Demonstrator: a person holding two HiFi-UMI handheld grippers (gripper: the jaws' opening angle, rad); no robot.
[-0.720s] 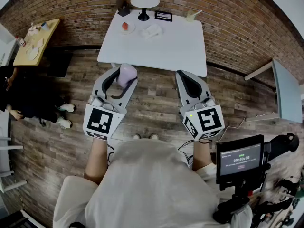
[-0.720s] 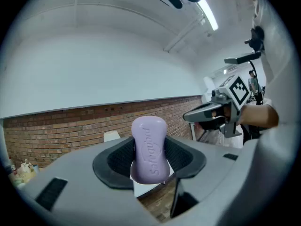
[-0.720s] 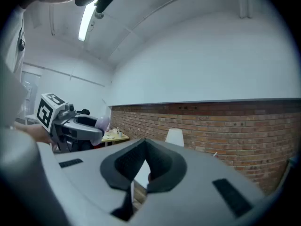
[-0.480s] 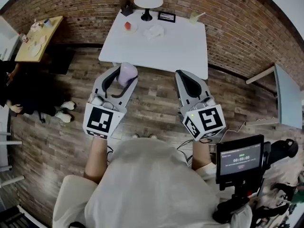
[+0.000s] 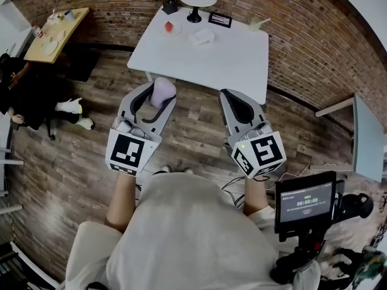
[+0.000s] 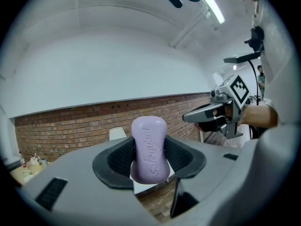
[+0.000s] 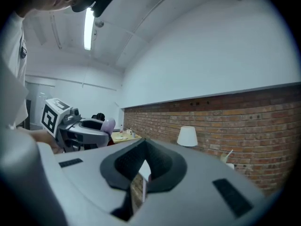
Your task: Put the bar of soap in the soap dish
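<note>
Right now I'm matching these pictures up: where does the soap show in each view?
Head view: soap left of centre, just below the table's near edge.
Left gripper view: soap dead centre, upright between the jaws.
Right gripper view: soap small, far left, mid-height.
Shared landmark: the brick wall.

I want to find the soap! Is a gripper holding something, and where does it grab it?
The left gripper holds the purple bar of soap upright, gripped by its two long edges, low down. The right gripper is shut, empty.
</note>
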